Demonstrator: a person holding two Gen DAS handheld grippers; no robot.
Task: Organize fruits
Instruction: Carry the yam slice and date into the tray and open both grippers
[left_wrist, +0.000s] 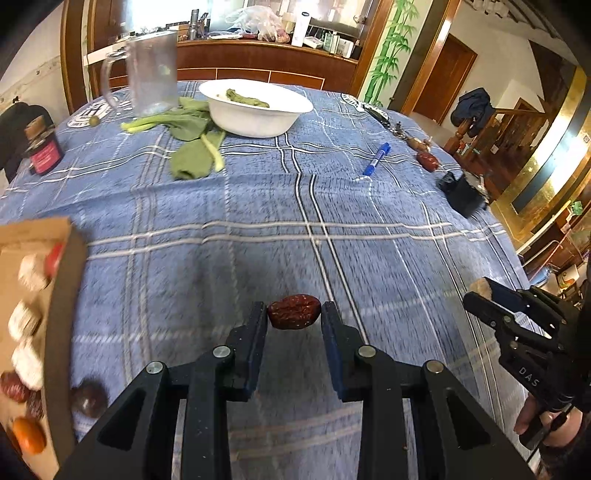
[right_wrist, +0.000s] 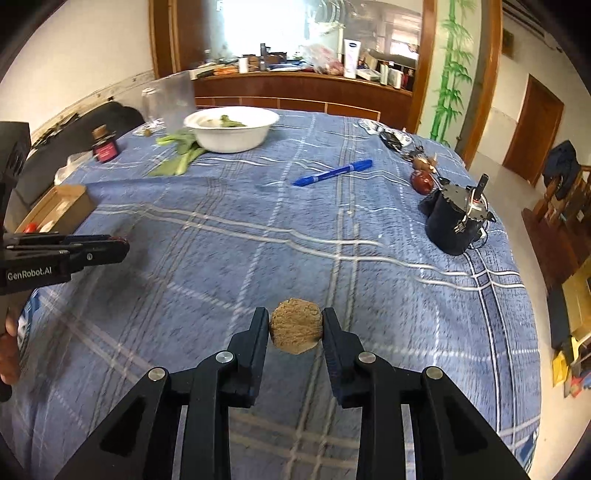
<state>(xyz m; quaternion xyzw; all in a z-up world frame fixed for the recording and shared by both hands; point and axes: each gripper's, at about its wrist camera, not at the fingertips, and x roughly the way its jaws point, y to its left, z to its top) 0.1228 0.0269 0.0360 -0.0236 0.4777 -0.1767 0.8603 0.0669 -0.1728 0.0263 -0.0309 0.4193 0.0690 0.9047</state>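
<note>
red date (left_wrist: 294, 311) crosswise in left claw (left_wrist: 294, 314)

The woven plaid tablecloth (left_wrist: 221, 206) is blue, crossed by white and dark stripes. A wrinkled oval dried date (left_wrist: 294, 311) is dark red; a rough round cake (right_wrist: 295, 325) is sandy tan. The round plastic bowl (left_wrist: 258, 118) is white, the leafy greens (left_wrist: 192, 147) green, the capped marker pen (right_wrist: 334, 171) blue, the open cardboard box (left_wrist: 61, 295) brown.
</note>
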